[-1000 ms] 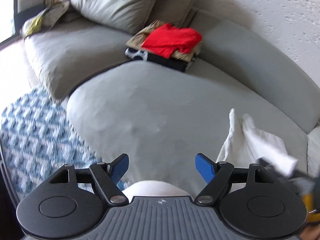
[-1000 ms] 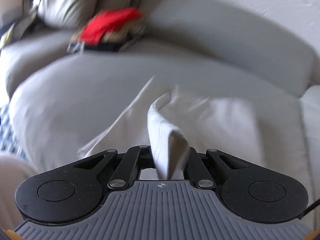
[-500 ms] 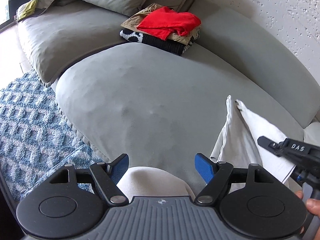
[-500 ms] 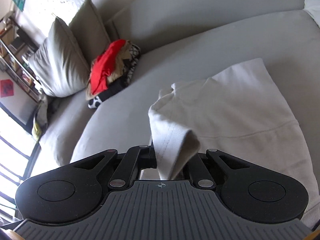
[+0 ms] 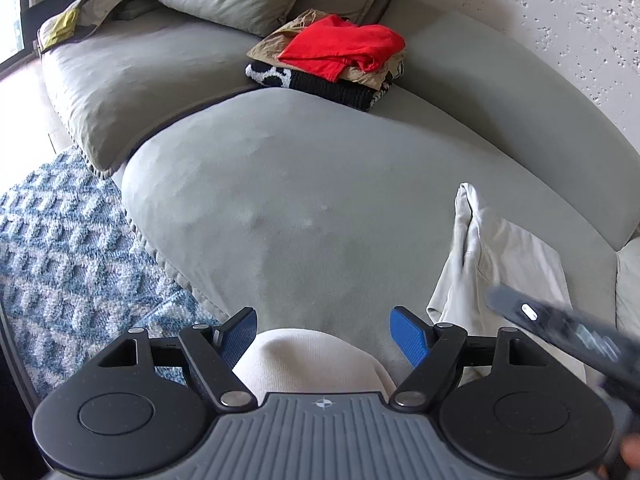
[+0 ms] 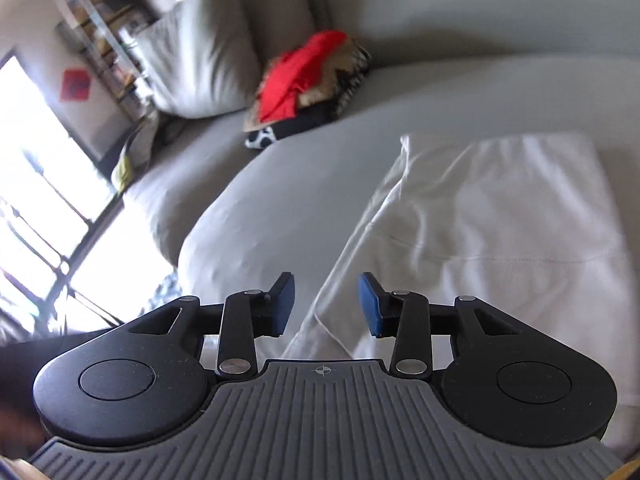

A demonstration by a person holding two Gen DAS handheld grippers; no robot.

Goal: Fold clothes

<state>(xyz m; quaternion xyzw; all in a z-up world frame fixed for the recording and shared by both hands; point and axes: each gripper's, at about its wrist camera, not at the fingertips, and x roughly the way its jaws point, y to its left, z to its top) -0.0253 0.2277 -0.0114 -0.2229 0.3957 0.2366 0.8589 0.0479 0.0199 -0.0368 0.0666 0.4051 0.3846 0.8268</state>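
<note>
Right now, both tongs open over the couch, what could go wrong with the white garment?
1. The white cotton garment lies released with a raised, loose fold along its left edge; it may spring open.
2. The right tongs hang open just above that edge and could snag it when moving.
3. The left tongs are open and empty over the grey couch cushion, so nothing pins the fabric.

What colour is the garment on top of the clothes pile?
Red garment, clearest in the left wrist view.
</note>
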